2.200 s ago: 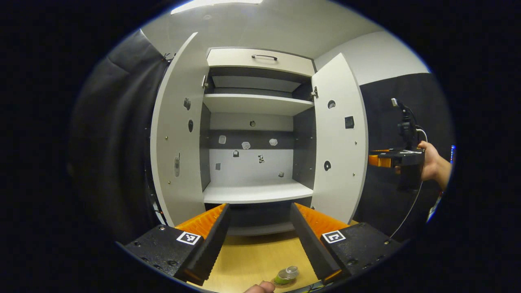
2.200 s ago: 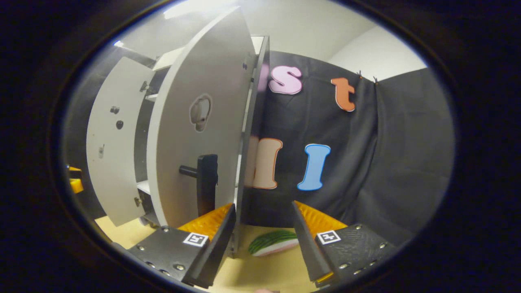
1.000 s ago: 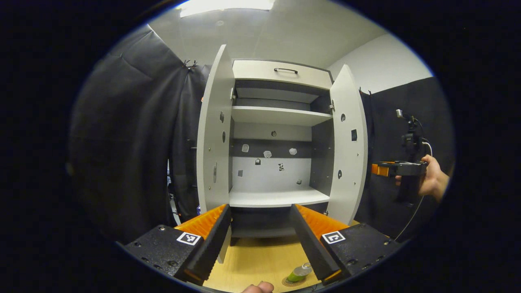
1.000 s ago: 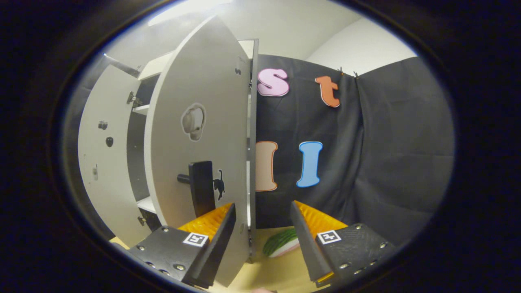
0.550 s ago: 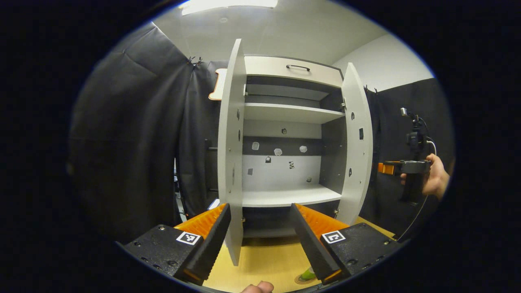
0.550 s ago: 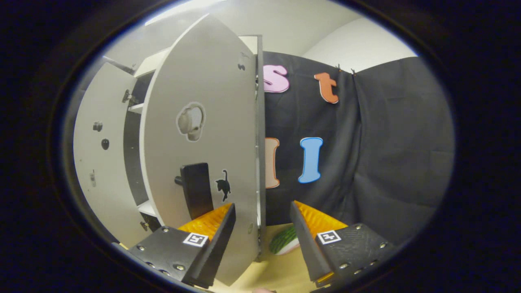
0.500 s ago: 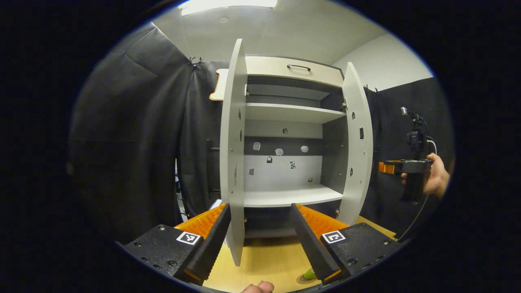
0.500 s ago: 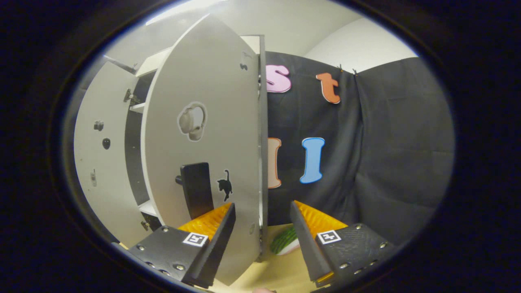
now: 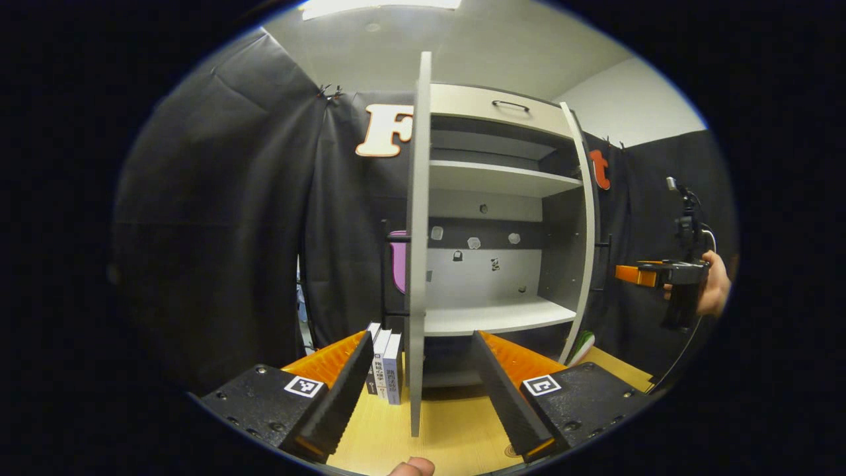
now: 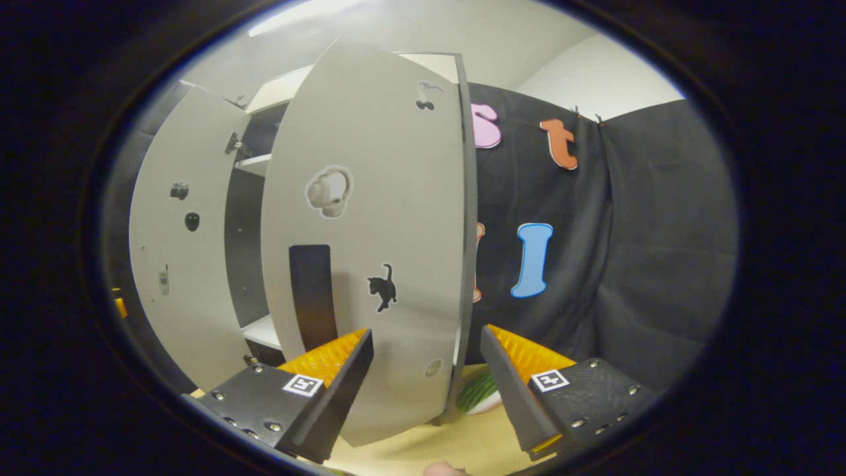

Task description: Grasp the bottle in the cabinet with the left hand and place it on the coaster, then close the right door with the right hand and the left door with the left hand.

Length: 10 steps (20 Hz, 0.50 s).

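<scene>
Your right gripper (image 10: 426, 370) fingers are apart, so push the stiff, light white wooden right door (image 10: 370, 225) near its black handle (image 10: 312, 297), mid-frame.

Left door (image 9: 418, 251) stands edge-on dead ahead of the left tongs (image 9: 423, 390), between their spread fingers. Books (image 9: 384, 363) crowd the tabletop (image 9: 456, 436) just left of it. Cabinet shelf (image 9: 496, 316) lies open to the right. Right door (image 10: 377, 251) fronts the right tongs (image 10: 426, 390), black handle (image 10: 310, 297) left of centre.
</scene>
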Each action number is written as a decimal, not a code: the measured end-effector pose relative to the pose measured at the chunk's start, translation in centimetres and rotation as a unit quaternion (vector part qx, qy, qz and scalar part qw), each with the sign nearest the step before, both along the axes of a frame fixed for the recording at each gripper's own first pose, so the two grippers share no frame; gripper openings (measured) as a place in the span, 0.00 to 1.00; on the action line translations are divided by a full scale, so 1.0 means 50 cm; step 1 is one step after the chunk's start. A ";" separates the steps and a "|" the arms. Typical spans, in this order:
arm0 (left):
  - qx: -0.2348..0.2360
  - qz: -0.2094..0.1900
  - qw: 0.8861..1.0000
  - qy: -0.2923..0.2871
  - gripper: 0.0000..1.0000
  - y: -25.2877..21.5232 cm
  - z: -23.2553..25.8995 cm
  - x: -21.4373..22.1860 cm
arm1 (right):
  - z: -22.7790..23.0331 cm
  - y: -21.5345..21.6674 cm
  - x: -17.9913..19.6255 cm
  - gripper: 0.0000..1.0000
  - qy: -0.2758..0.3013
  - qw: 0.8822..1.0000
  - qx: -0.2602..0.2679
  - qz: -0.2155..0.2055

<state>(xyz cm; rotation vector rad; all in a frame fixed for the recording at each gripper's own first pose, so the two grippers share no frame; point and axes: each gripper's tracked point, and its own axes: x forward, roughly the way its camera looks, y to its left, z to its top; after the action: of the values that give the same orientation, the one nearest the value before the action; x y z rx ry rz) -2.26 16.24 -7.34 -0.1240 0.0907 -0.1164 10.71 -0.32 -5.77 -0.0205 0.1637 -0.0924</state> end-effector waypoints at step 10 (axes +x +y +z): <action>0.014 0.015 1.000 0.018 0.95 0.108 -0.020 0.105 | -0.012 0.010 -0.044 0.95 0.018 1.000 -0.003 -0.004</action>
<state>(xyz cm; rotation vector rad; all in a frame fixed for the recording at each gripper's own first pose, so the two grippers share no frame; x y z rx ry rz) 2.99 21.64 -8.36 -0.0996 0.1263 -0.0836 8.52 0.16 -6.35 -0.0273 0.1994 -0.1006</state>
